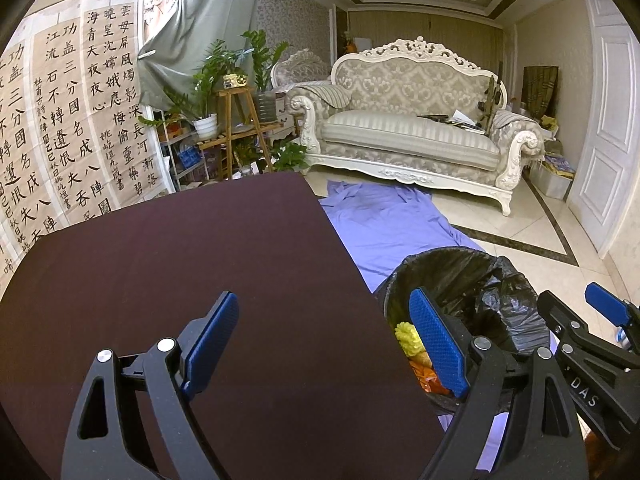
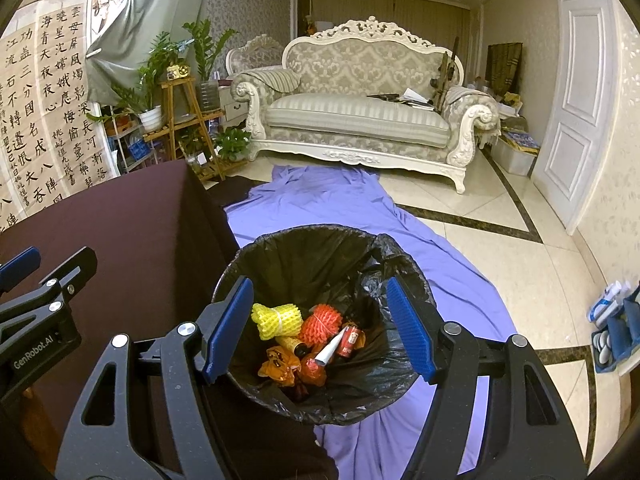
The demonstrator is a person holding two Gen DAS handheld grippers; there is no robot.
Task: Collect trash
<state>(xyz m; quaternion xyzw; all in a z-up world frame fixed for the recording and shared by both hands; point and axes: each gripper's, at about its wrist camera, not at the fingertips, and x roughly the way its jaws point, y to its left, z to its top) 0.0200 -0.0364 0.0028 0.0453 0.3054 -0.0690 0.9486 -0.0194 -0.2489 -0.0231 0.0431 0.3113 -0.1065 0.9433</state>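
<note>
A bin lined with a black bag [image 2: 304,252] stands on the floor beside the table; it also shows in the left wrist view [image 1: 460,272]. Inside lie a yellow foam net [image 2: 276,320], an orange foam net [image 2: 320,322], a red can [image 2: 349,340], a white paper cone [image 2: 330,350] and orange wrappers [image 2: 280,364]. My right gripper [image 2: 320,328] is open and empty above the bin's mouth. My left gripper [image 1: 336,344] is open and empty over the table's right edge. The right gripper also shows in the left wrist view [image 1: 580,320].
A table with a dark maroon cloth [image 1: 180,264] is on the left. A purple sheet [image 2: 440,272] covers the floor under the bin. A white sofa [image 2: 360,112], a plant stand [image 2: 180,120] and a white door [image 2: 572,80] are farther off.
</note>
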